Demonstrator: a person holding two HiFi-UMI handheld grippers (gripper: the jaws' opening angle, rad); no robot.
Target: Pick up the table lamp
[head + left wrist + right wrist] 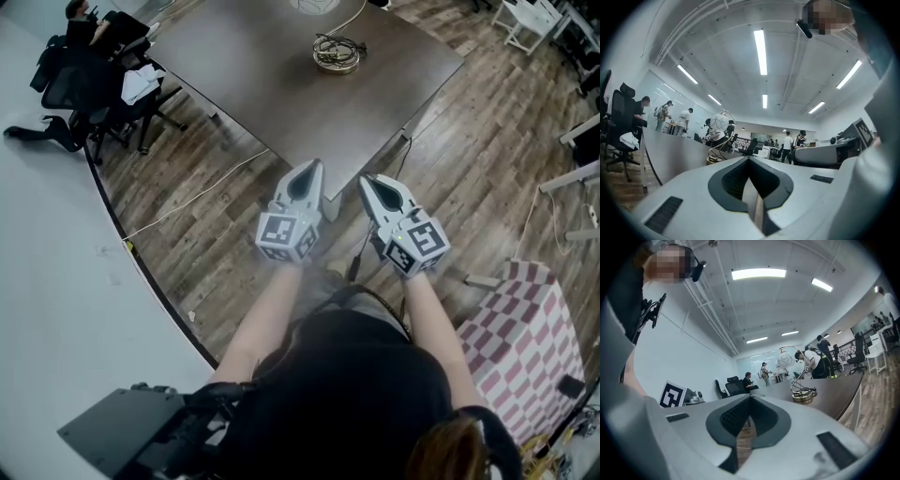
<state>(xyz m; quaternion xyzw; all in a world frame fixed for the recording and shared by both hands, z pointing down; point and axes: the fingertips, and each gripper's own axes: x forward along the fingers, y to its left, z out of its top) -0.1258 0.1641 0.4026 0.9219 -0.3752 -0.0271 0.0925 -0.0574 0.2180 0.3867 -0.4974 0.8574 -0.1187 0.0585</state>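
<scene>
The table lamp stands at the far side of the brown table (272, 89): a brass round base (336, 52) with a coiled cord, and a white globe shade (314, 5) cut off by the frame's top. My left gripper (313, 167) and right gripper (367, 179) are held level side by side before the table's near corner, both shut and empty, well short of the lamp. In the left gripper view the lamp (719, 124) rises ahead left of the shut jaws (749, 159). Across in the right gripper view the lamp (802, 395) sits ahead right of the gripper (750, 397).
Black office chairs (84, 84) and a seated person are at the far left. A white cable (187, 202) runs over the wooden floor. A red-and-white checked object (525, 328) stands to my right, and white desks (534, 19) at the far right. More people stand in the background.
</scene>
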